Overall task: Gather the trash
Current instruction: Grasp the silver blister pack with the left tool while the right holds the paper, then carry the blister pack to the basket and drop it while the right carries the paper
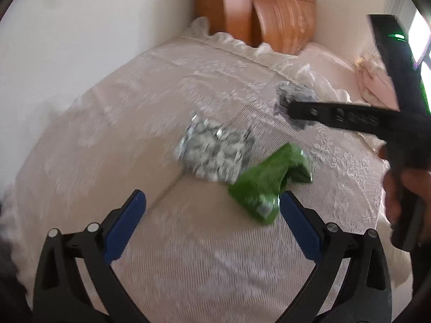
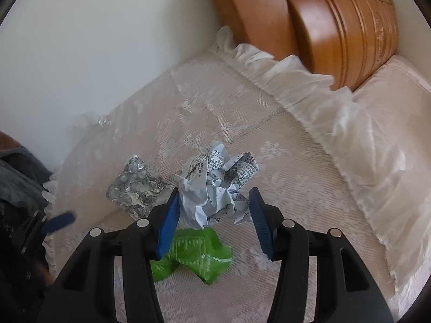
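Lay on a bed (image 2: 242, 140) under a pale lace cover (image 1: 188, 255): three pieces of trash, close together. Sat between the blue pads (image 2: 169, 220) of the right tool (image 2: 214, 215): a crumpled printed paper (image 2: 212, 185), left pad touching its edge, right pad just beside it; could not tell from the right wrist view whether gripped yet. Lay just under and in front of that paper: a green wrapper (image 2: 194, 253). Lay flat to the left of the paper, touching it or nearly so: a silver blister pack (image 2: 134, 185).

Stood wide apart and empty: the left tool (image 1: 212, 212), hanging over the cover with the green wrapper (image 1: 264, 185) against its right pad and the blister pack (image 1: 212, 150) just beyond. Reached in from the right of the left wrist view: the right tool (image 1: 288, 110), tip at the crumpled paper (image 1: 293, 97).

Stood at the far end: a wooden headboard (image 2: 309, 21), with a frilled pillow (image 2: 377, 123) below it. Lay near the wall, at the bed's edge: a clear plastic bottle (image 2: 91, 119).
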